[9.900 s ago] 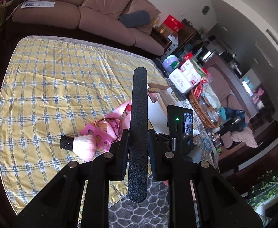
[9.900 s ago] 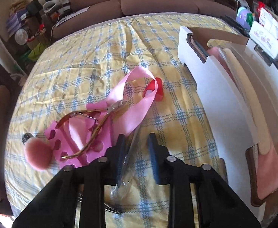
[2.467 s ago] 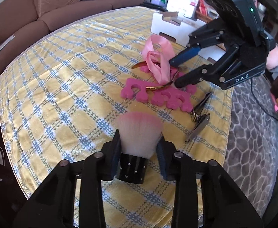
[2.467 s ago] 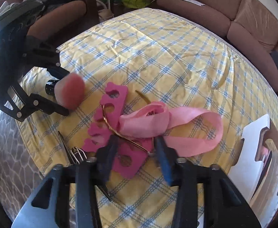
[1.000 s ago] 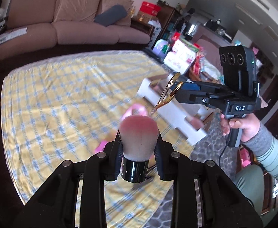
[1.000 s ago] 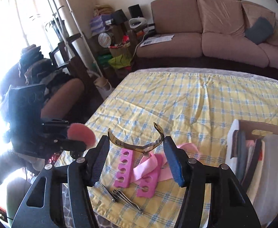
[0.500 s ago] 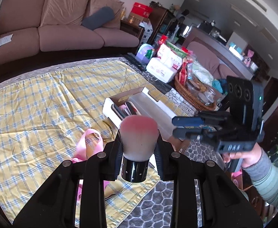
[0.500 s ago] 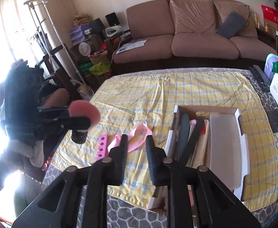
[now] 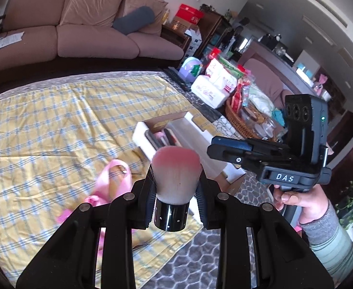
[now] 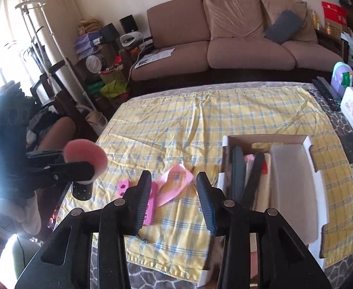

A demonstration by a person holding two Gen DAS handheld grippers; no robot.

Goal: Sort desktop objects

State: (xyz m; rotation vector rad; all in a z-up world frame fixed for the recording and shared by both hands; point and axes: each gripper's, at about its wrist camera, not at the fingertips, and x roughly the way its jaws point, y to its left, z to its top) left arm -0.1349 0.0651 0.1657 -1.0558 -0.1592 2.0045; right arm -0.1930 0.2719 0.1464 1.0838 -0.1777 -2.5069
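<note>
My left gripper (image 9: 175,192) is shut on a pink-and-white makeup brush (image 9: 175,175) with a black base, held high above the table; it also shows in the right wrist view (image 10: 83,159). My right gripper (image 10: 174,192) is open and empty, above the cloth's near edge; its body shows in the left wrist view (image 9: 268,159). A white organiser box (image 10: 294,166) holds black and pink nail files (image 10: 238,168). A pink ribbon (image 10: 176,180) and pink toe separators (image 10: 150,202) lie on the yellow checked cloth (image 10: 200,120).
A brown sofa (image 10: 244,38) stands behind the table. Tissue packs (image 9: 212,89), a wicker basket (image 9: 244,122) and a remote (image 10: 326,94) crowd the table's right end. A coat stand (image 10: 44,36) and cluttered shelves stand at the left.
My right gripper has opened wider. The gold cuticle nipper it held a second ago is gone from it. The left gripper holds the brush aloft, drifting slightly toward the box.
</note>
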